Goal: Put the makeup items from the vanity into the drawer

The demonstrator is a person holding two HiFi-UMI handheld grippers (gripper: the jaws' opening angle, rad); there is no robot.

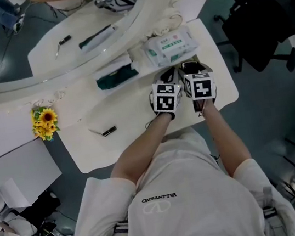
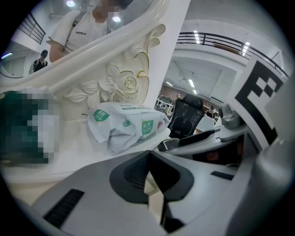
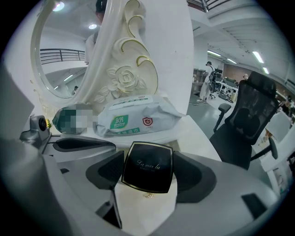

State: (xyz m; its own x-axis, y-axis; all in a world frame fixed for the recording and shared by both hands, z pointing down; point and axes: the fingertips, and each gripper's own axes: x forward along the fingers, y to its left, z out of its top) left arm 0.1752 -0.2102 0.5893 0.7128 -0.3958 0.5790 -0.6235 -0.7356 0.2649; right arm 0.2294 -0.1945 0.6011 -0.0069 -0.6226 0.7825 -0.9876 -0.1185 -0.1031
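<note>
Your right gripper (image 3: pixel 147 161) has its fingers clamped on the two sides of a black compact (image 3: pixel 146 169). It is at the right end of the desk (image 1: pixel 133 131), just in front of the wipes pack (image 1: pixel 171 47). Your left gripper (image 2: pixel 150 161) sits just beside it, fingers closed together with nothing between them. A small dark tube (image 1: pixel 108 131) lies well apart to the left.

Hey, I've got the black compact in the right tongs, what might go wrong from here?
The right tongs pinch the glossy compact only by its side edges, so it may twist or slip when lifted. The left tongs, shut and empty, sit close beside them, so the two could knock together. The wipes pack lies just ahead on the vanity top; a forward push might shove it.
</note>
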